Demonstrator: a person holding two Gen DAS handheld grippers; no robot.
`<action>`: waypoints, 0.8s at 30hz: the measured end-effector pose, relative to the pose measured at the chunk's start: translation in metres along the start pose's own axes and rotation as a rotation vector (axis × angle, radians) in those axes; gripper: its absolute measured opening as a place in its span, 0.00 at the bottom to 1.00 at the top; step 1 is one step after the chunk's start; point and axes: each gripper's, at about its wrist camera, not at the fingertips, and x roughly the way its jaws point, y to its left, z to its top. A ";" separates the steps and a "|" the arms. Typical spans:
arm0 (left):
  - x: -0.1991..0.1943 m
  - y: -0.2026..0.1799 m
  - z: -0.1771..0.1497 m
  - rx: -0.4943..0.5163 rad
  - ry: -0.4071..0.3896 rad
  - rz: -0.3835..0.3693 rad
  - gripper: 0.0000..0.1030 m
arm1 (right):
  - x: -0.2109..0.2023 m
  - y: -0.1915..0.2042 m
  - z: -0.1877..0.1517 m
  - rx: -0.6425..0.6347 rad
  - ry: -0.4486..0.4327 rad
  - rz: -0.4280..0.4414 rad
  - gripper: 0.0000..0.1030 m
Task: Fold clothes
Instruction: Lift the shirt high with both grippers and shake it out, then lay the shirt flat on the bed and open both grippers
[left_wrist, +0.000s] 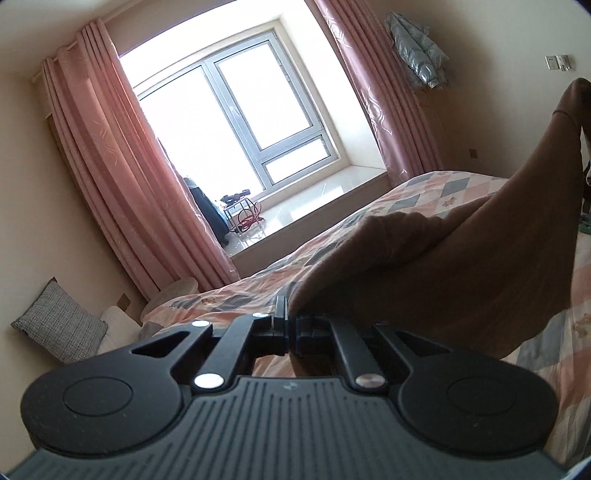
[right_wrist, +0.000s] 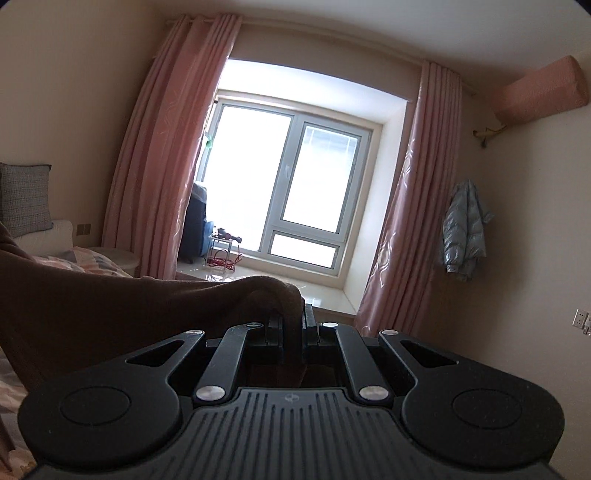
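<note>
The bed (left_wrist: 388, 218), covered in a quilt of pink, grey and white diamond patches, fills the lower right of the left wrist view and shows as a strip at the left edge of the right wrist view; behind it a bright bay window (right_wrist: 295, 192) with a pale grey frame stands between two long pink curtains (left_wrist: 110, 166); a silvery blue padded jacket (right_wrist: 463, 229) hangs on the cream wall to the right of the window, and a grey woven cushion (left_wrist: 61, 321) leans against the wall at the head of the bed.

The brown soft knitted garment (left_wrist: 461, 258) is lifted above the bed and stretched between the two tools; in the left wrist view it runs from the fingertips up and away to the right edge, sagging in the middle; in the right wrist view it sweeps in from the left edge and drapes over the fingertips.

The left tongs (left_wrist: 285, 314) are pinched almost flat on an edge of the brown garment; the right tongs (right_wrist: 291, 323) are narrow as well, clamped on a thicker fold of the same cloth, which bulges over the tips.
</note>
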 end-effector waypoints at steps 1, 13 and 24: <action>0.000 0.005 0.000 0.006 -0.001 0.004 0.04 | 0.000 0.006 0.002 -0.012 0.003 0.006 0.07; 0.215 0.004 -0.075 0.092 0.312 -0.040 0.41 | 0.166 0.073 -0.093 -0.135 0.388 0.094 0.11; 0.261 -0.051 -0.248 -0.135 0.706 -0.155 0.37 | 0.234 0.086 -0.255 0.323 0.858 0.162 0.58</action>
